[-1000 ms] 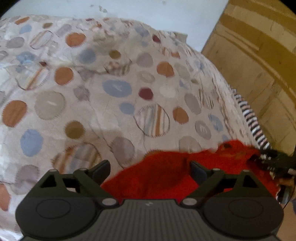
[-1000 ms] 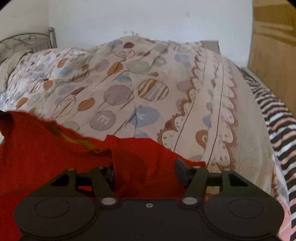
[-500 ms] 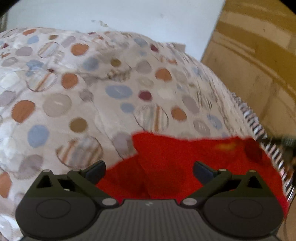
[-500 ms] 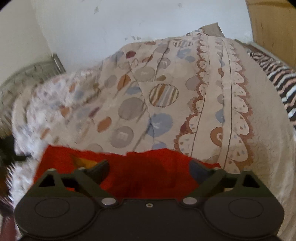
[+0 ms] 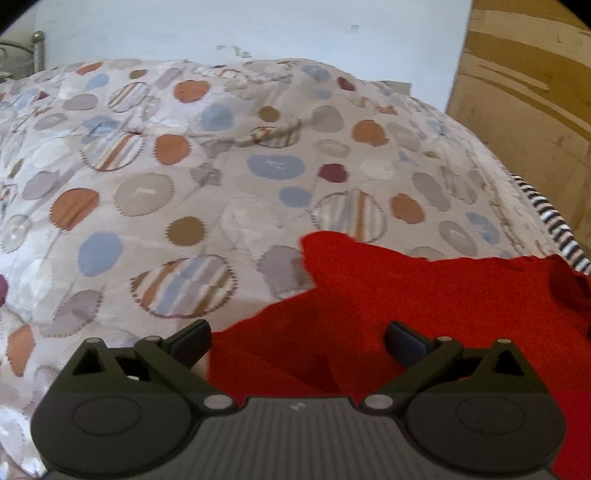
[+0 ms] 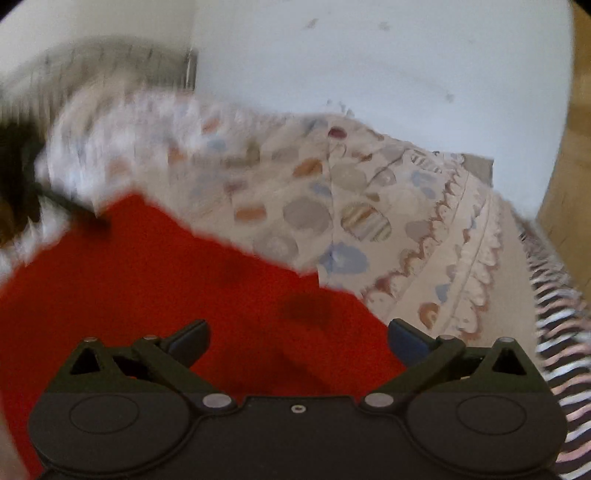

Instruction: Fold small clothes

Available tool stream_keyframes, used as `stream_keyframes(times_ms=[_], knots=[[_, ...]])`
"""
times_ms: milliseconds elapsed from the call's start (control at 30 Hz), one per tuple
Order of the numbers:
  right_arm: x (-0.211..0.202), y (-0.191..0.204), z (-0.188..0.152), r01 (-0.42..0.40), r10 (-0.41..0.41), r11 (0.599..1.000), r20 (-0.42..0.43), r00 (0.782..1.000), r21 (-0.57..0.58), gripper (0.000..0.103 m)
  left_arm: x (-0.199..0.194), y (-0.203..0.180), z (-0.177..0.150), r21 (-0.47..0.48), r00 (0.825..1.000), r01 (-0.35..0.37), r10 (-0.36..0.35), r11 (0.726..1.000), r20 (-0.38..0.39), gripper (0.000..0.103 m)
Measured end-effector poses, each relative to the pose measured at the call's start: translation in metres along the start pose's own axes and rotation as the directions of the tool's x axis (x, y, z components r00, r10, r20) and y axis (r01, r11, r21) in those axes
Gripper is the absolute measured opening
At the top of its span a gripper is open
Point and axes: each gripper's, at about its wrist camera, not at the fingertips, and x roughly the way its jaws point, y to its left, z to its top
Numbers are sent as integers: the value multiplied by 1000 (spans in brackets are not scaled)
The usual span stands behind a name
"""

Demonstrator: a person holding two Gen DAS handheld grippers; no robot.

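The left hand-held gripper (image 5: 297, 338) stands released, its jaws having just opened the last bit wider; its left finger (image 5: 190, 338) hangs over the spotted bedspread (image 5: 147, 192) and its right finger (image 5: 404, 338) over the red garment (image 5: 424, 295), neither pad pressing the cloth. The garment lies on the bed, near the camera, spreading from between the fingers toward the right, where a striped cloth (image 5: 557, 229) runs along the bed's edge beside a wooden panel (image 5: 528, 110). A white wall (image 5: 258, 29) stands at the far end. The right hand-held gripper (image 6: 297, 338) is released too, its jaws having just been opening; the red garment (image 6: 147, 280) lies under and between them, ungripped. This view is blurred. Further right come the bedspread's scalloped border (image 6: 465, 258) and the striped cloth (image 6: 561, 332).
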Motion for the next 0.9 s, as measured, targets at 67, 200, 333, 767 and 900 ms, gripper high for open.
stream_keyframes(times_ms=[67,200,333,767,900], knots=[[7,4,-9,83,-84,996,-17,996,-38,102,1,5,-1,-18,999,-32,32,999,2,102],[15,-25,-15,231,-233,965,6,972,121,102,6,20,-5,-97,999,-17,13,995,-36,103],[20,-71,-29,313,-315,889,-50,948,334,102,11,31,-6,-152,998,12,-22,988,-61,103],[-28,-75,-56,256,-326,815,46,944,520,102,-19,6,-1,17,984,143,-144,990,105,102],[-46,-59,-57,238,-320,825,78,944,513,102,-4,-4,7,42,990,114,-117,993,77,98]])
